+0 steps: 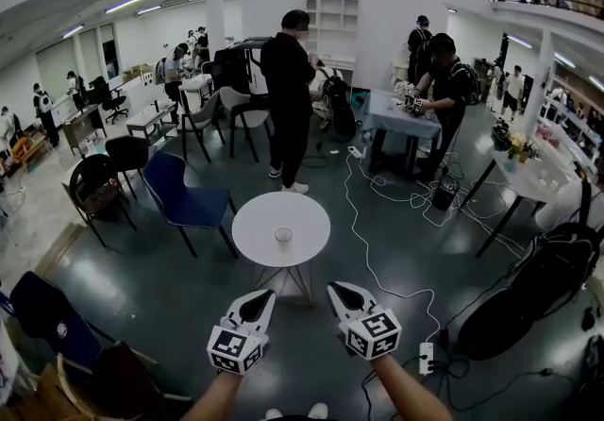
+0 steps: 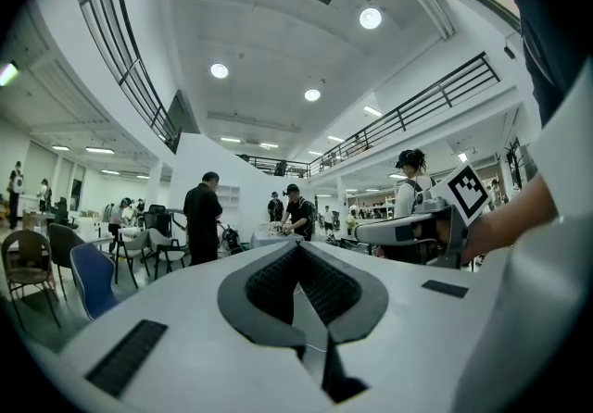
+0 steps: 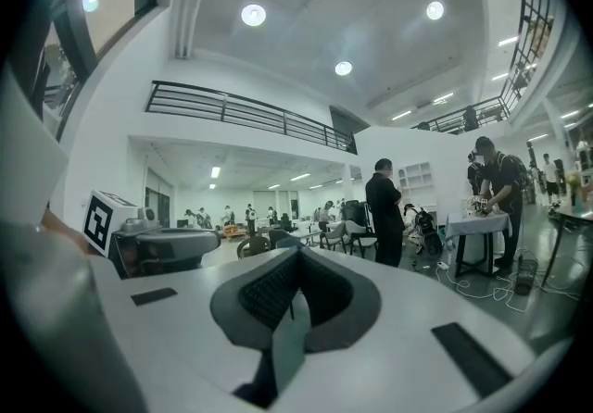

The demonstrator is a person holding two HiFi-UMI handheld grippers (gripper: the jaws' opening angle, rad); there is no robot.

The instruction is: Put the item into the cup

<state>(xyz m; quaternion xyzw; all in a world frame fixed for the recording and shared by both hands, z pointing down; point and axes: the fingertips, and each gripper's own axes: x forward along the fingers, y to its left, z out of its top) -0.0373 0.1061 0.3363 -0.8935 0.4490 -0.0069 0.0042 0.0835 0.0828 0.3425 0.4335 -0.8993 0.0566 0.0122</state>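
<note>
Round white table (image 1: 260,221) bears the cup (image 1: 283,238); left gripper (image 1: 265,296) and right gripper (image 1: 337,289), jaws pressed together, empty, should approach level.

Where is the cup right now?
In the head view the cup stands near the middle of the round white table, ahead of the left gripper and right gripper, with a blue chair to the table's left.

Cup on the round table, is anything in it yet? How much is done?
Nothing looks done: the cup on the round table looks empty, though it is small here. In hand: nothing. The left gripper and right gripper are both shut on nothing, short of the table. Left: find the item, which I cannot see, grab it, drop it in.
</note>
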